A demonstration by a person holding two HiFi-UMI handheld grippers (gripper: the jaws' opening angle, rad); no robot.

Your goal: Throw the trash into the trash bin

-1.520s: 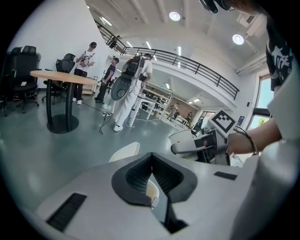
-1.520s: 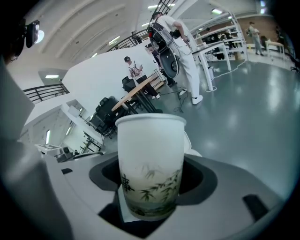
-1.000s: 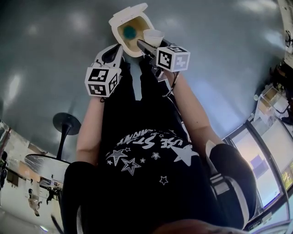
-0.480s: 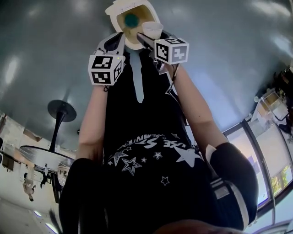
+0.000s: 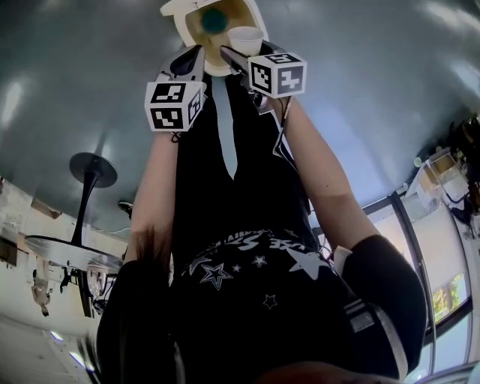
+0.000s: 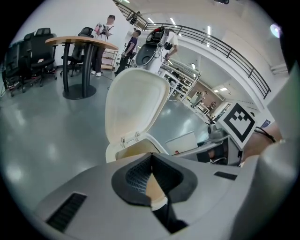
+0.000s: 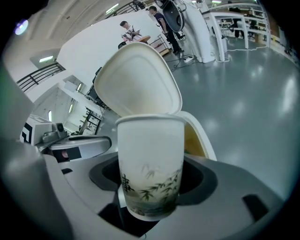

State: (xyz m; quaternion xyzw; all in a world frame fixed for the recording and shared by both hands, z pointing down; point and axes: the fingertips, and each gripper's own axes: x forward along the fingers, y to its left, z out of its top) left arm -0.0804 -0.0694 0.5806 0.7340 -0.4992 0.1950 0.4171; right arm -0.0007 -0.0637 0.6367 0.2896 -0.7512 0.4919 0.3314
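Observation:
A white trash bin point(image 5: 238, 9) stands on the grey floor with its lid point(image 6: 136, 103) raised; its tan inside holds something blue-green point(image 5: 215, 20). My right gripper point(image 5: 238, 56) is shut on a white paper cup point(image 7: 150, 164) printed with bamboo, and holds it upright just over the bin's near rim point(image 7: 204, 140). My left gripper point(image 6: 151, 157) hovers beside it at the same rim, its dark pads meeting at the tips with nothing between them. In the head view the left gripper point(image 5: 196, 58) is left of the cup point(image 5: 245, 39).
A round pedestal table point(image 5: 71, 255) stands to the left behind me, its base point(image 5: 91, 169) on the floor. Another table point(image 6: 82, 44), black chairs point(image 6: 26, 51) and people point(image 6: 105, 28) are far behind the bin. Glass partitions point(image 5: 442, 225) line the right side.
Both grippers have sunk closer to the open bin, side by side. The cup stays in the right gripper. The bin has slid to the top edge of the head view.

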